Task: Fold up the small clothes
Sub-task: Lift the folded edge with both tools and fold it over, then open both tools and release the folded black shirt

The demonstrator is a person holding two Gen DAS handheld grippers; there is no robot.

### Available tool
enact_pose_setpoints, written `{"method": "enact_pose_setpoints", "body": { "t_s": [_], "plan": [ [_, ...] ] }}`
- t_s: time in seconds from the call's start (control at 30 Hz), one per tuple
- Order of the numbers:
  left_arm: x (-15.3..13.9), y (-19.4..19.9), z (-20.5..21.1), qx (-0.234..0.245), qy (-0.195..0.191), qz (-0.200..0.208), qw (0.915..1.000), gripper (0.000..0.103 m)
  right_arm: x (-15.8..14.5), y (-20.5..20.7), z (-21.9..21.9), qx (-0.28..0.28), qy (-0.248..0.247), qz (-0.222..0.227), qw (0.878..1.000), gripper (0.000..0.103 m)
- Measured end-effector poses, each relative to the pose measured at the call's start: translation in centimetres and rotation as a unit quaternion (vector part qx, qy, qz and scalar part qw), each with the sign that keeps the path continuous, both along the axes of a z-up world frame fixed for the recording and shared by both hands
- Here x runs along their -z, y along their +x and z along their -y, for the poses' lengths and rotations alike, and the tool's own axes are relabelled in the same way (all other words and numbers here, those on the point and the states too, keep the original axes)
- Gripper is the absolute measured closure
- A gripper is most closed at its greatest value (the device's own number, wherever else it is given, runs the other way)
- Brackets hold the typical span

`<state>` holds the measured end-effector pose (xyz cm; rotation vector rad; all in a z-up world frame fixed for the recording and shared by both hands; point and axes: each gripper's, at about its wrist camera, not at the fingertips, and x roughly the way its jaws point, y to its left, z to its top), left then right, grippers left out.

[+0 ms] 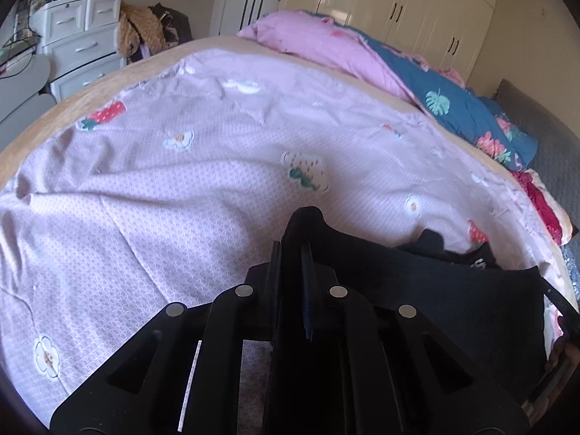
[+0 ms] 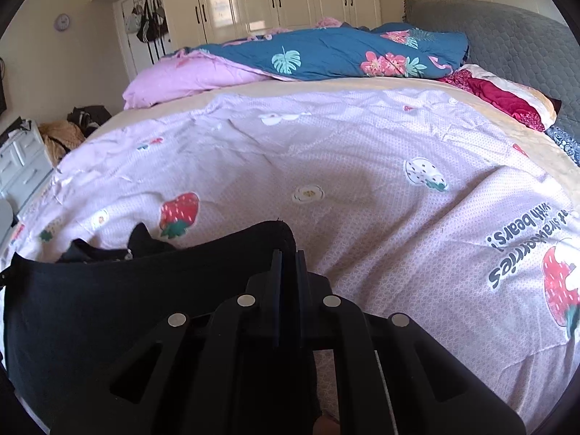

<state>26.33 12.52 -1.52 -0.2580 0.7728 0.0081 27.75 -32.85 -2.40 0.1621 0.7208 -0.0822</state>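
Both the left gripper and right gripper pinch corners of a black garment (stretched between them) above the strawberry-print sheet.

Right gripper: jaws closed on corner of black knit garment. Garment lifted, stretched leftward above pink strawberry-print bedsheet. Second dark crumpled garment on bedsheet, behind stretched garment.

Bed under strawberry sheet, seemingly quilt-topped.
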Motion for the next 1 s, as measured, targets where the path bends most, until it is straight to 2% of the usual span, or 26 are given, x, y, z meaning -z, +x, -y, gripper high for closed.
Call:
{"method": "enact_pose_setpoints", "body": {
  "t_s": [0.17,0.33,0.37,0.5,0.57,0.63,0.73,0.8,1.0],
  "plan": [
    [0.3,-0.1,-0.2,-0.003,0.001,-0.007,1.0,0.096,0.6,-0.2,-0.5,0.004,-0.016,-0.009,1.0,0.096],
    [0.1,-0.5,-0.1,-0.01,0.01,-0.006,0.9999,0.088,1.0,-0.8,-0.8,0.006,-0.041,-0.016,0.999,0.078],
    [0.0,-0.7,-0.1,-0.01,0.012,-0.007,0.9999,0.088,0.9,-1.0,-0.8,0.007,-0.042,-0.013,0.999,0.069],
    [-0.3,-1.5,0.1,-0.009,0.021,-0.009,0.9997,0.076,0.1,-2.0,-1.0,0.001,-0.057,0.003,0.998,0.052],
    [-0.3,-1.8,0.1,-0.008,0.019,-0.011,0.9997,0.072,-0.1,-2.3,-1.1,-0.001,-0.064,0.006,0.998,0.05],
    [-0.4,-2.2,0.2,-0.007,0.02,-0.01,0.9997,0.062,-0.3,-2.7,-1.2,-0.005,-0.066,0.006,0.998,0.046],
    [-0.6,-2.8,0.6,-0.004,0.027,-0.007,0.9996,0.054,-0.8,-3.3,-1.4,-0.01,-0.064,0.014,0.998,0.038],
    [-0.7,-3.0,0.8,-0.002,0.031,-0.006,0.9995,0.046,-1.0,-3.6,-1.6,-0.013,-0.062,0.016,0.998,0.029],
    [-1.1,-3.8,1.6,0.004,0.04,0.0,0.9992,0.034,-1.5,-4.3,-2.3,-0.03,-0.053,0.018,0.998,0.025]
  ]
}}
